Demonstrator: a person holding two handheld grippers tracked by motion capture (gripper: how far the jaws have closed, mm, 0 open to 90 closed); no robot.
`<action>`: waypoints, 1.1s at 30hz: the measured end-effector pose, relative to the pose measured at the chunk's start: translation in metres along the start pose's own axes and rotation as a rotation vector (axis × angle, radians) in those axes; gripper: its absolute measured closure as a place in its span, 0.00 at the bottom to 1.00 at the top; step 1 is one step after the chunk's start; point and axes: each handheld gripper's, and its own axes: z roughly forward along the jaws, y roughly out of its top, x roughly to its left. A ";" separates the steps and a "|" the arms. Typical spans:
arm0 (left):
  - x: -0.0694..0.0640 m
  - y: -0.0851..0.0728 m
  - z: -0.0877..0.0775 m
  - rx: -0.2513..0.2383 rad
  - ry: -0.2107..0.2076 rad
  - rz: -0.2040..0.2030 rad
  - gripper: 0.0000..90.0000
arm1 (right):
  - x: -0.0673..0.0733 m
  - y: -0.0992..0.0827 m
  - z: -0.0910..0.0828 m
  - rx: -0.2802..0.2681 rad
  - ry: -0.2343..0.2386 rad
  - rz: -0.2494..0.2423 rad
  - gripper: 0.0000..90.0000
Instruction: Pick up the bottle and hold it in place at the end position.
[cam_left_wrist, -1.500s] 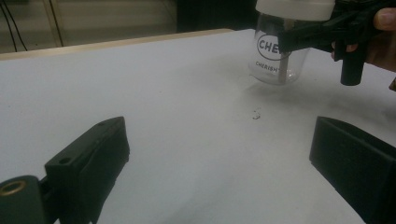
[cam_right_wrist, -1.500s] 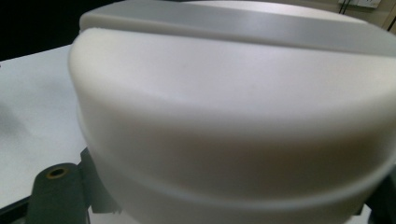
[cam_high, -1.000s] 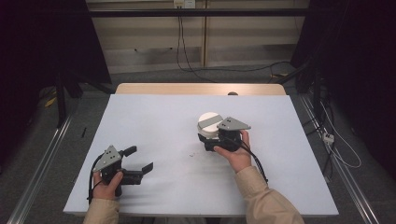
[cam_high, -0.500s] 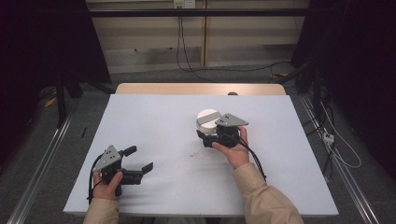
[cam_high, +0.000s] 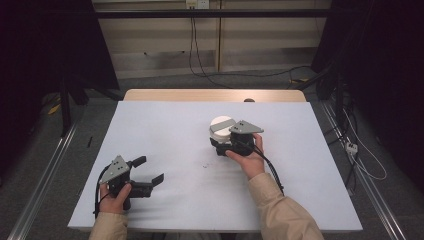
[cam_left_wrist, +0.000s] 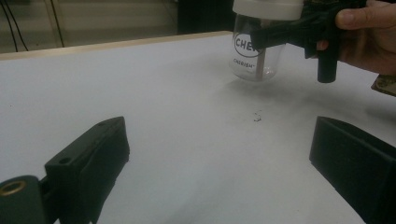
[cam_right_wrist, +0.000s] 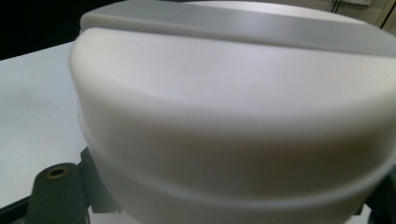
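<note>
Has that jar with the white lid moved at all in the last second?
Yes, a little. In the high view the jar, gripped by the right tool, has crept toward the wooden table edge at the far side.

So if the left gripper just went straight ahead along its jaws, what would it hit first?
Bare table first, by the look of it. Beyond that, the left gripper roughly lines up with the clear jar held in the right gripper, though depth is hard to judge.

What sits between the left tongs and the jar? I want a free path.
Bare white table apart from one small dark speck, seen in left gripper view.
</note>
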 end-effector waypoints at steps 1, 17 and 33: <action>0.000 0.000 0.000 -0.001 0.000 -0.002 0.05 | 0.000 0.000 0.001 0.000 -0.001 0.001 0.20; 0.000 0.000 0.001 0.006 -0.005 0.002 0.05 | -0.004 0.001 0.011 0.003 -0.011 0.004 0.20; 0.000 0.000 0.001 0.008 -0.006 0.003 0.05 | -0.008 0.002 0.021 0.007 -0.018 -0.002 0.21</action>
